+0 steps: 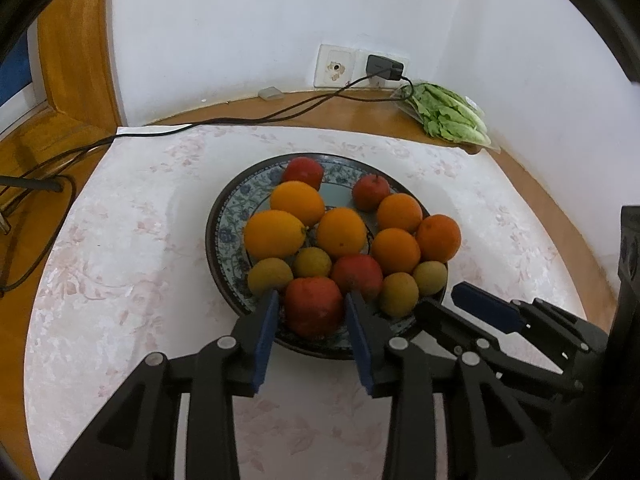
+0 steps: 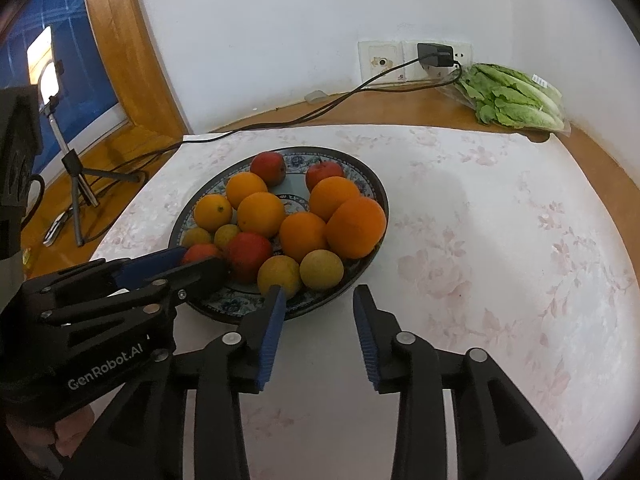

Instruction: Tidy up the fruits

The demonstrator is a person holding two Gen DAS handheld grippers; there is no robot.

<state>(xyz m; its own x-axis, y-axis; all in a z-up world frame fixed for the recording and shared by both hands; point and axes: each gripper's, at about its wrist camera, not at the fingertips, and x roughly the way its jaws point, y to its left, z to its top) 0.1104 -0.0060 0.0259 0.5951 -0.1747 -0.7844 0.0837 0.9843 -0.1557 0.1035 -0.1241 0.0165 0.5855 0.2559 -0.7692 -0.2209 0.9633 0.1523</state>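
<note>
A blue-patterned plate point(image 1: 218, 232) point(image 2: 378, 192) on a pale floral cloth point(image 1: 120, 280) holds several oranges point(image 1: 342, 232) point(image 2: 356, 226), red apples and small yellow-green fruits point(image 1: 398, 294) point(image 2: 322, 270). My left gripper point(image 1: 312, 304) point(image 2: 202, 258) reaches over the plate's near rim. Its blue pads flank a red apple point(image 1: 314, 308) that rests on the plate, and a slim gap shows beside the left pad. My right gripper point(image 2: 319, 294) point(image 1: 442, 298) stands open at the plate's near right rim. Nothing is between its fingers.
A bag of lettuce point(image 1: 448, 116) point(image 2: 516, 96) lies at the back right corner by the wall. A black charger point(image 1: 384, 66) point(image 2: 436, 54) is plugged into the wall socket, and its cable crosses the wooden table to the left. A small tripod point(image 2: 76, 176) stands far left.
</note>
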